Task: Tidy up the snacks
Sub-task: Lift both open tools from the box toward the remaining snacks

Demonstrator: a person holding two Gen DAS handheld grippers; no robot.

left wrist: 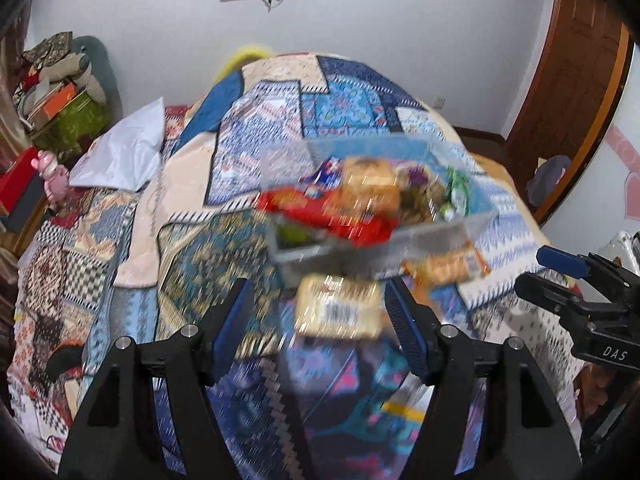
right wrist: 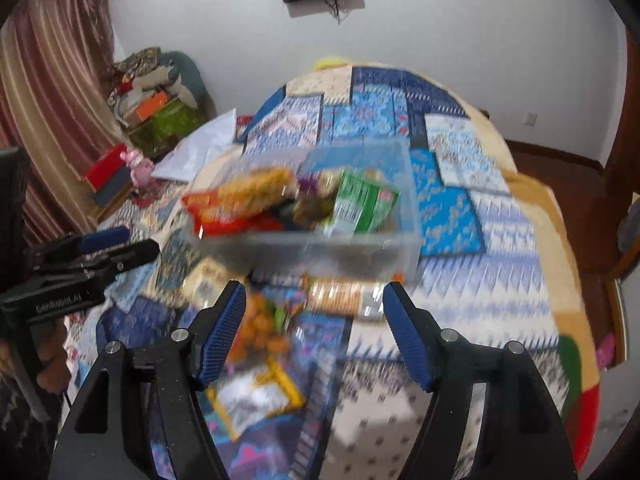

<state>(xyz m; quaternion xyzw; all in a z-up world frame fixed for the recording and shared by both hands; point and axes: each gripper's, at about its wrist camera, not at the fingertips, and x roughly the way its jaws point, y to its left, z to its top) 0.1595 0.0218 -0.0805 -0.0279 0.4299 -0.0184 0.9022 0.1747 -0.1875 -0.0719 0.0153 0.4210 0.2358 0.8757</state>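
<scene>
We see a bed covered by a blue, cream and tan patchwork quilt (left wrist: 256, 128), and on it stands a clear plastic rectangular bin (right wrist: 404, 200) heaped with snack packets. Both views are smeared by motion blur, so the labels cannot be read.

Inside the bin, a red and orange crinkled snack bag (right wrist: 224, 208) hangs over its left end, and a green foil packet (right wrist: 364, 204) leans at its right side with a small purple packet (right wrist: 310, 184) just beside it.

On the quilt in front of the bin lie more snacks: a pale yellow wrapped packet with a barcode (left wrist: 340, 312), an orange-trimmed clear pack of biscuits (left wrist: 448, 266) touching the bin's near wall, and, nearer in the right wrist view, a clear bag of orange-brown puffs (right wrist: 260, 328) and a yellow-edged flat white packet (right wrist: 256, 398).

Our left tool (left wrist: 318, 320) hovers above the pale yellow packet with its blue-padded fingers (left wrist: 234, 332) spread wide, touching nothing. Our right tool (right wrist: 314, 324) also stands wide with nothing gripped; the puff bag shows just past its left finger.

A white plastic bag (left wrist: 120, 152) lies on the quilt's far left.
</scene>
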